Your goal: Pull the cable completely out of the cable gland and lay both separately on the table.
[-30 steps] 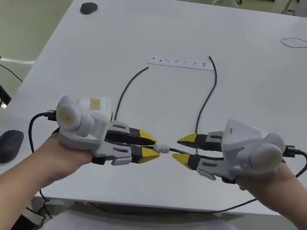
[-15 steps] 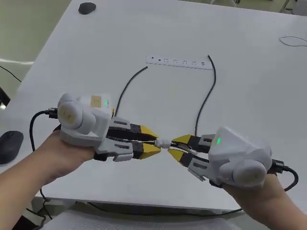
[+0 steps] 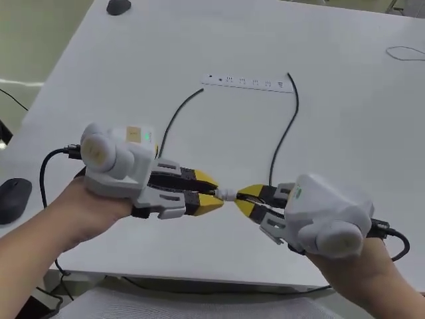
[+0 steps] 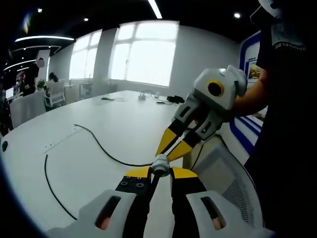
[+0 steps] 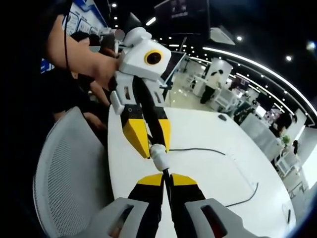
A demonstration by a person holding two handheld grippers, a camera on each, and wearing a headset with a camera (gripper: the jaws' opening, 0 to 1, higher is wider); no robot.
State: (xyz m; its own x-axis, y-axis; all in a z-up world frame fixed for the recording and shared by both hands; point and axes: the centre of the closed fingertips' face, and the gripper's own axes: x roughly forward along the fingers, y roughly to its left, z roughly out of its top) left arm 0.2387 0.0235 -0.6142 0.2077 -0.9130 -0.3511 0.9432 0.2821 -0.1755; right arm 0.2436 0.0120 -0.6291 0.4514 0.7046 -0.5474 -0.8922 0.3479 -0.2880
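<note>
Where the two grippers meet tip to tip above the table's (image 3: 345,153) near edge, the left gripper (image 3: 214,194) has its jaws closed on the one white gland (image 3: 228,196). The right gripper (image 3: 245,200) has its jaws pinched nearly together on the black cable (image 3: 285,136), just beside the gland's mouth. The gland's long axis lies along the line joining the two grippers — the cable leaves it straight toward the right jaws. As I judge it, the pull wants the hands drawn apart along that line, the right taking the cable and the left holding the gland back. The cable is not yet out. Beyond the right gripper it bends away and runs up the table toward the one power strip (image 3: 249,83). A second black run lies left of it, ending near the strip's other end — whether it is the same cable or another I cannot tell
</note>
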